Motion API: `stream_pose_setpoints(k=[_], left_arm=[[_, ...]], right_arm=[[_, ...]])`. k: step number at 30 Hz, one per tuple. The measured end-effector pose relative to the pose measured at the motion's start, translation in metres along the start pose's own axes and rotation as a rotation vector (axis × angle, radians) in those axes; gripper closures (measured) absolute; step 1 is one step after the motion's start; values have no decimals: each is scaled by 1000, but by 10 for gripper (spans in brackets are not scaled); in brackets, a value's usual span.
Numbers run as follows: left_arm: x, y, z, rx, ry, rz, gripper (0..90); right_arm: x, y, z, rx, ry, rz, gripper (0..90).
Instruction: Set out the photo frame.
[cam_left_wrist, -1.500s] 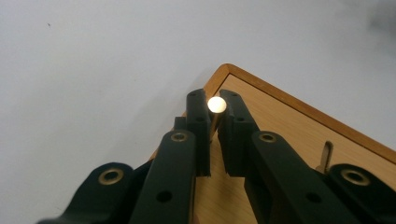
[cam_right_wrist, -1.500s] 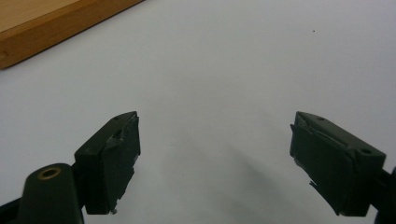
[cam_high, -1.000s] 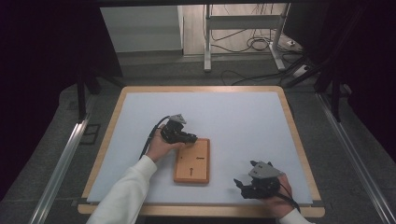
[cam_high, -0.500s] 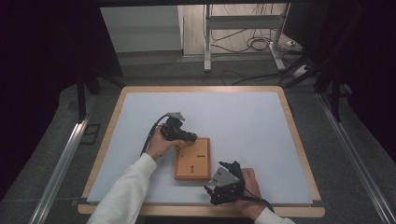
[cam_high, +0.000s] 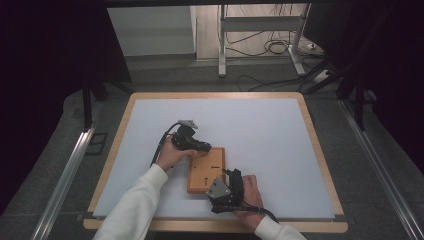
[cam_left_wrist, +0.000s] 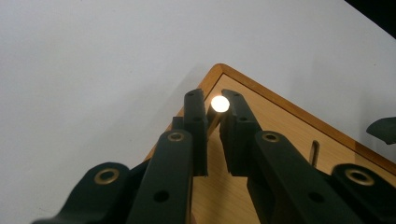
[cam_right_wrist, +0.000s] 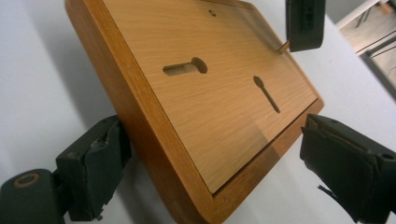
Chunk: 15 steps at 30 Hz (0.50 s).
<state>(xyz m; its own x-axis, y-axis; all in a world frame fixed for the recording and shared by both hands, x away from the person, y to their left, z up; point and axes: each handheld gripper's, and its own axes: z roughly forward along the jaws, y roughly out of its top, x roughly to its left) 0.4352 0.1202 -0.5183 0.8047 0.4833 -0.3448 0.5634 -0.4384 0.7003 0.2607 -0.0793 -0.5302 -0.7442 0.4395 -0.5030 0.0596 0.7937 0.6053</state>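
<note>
A wooden board lies on the white mat, front of centre. My left gripper rests at the board's far edge. In the left gripper view this gripper is shut on a thin wooden peg with a bright round top, standing at the board's corner. My right gripper sits at the board's near right corner. In the right gripper view it is open, its jaws astride the board's corner. The board has a keyhole slot and a dark keyhole mark.
The white mat covers a wood-rimmed table, with open room beyond and right of the board. A metal stand and floor cables sit behind the table. Metal rails run along both sides.
My right gripper has moved left from the table's front right to the board's near corner, with its jaws now around it. The left gripper has stayed at the board's far edge.
</note>
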Motion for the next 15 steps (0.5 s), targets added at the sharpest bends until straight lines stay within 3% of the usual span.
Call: stream_pose_setpoints(k=[3, 9, 15], left_arm=[[0, 0, 0, -3, 4, -2, 823], [-8, 1, 2, 2, 71, 27, 841], [-8, 0, 2, -11, 88, 30, 842]], right_arm=[[0, 0, 0, -12, -28, -8, 102], [-1, 3, -5, -28, -41, -29, 150], [-5, 9, -13, -55, -49, -43, 222]])
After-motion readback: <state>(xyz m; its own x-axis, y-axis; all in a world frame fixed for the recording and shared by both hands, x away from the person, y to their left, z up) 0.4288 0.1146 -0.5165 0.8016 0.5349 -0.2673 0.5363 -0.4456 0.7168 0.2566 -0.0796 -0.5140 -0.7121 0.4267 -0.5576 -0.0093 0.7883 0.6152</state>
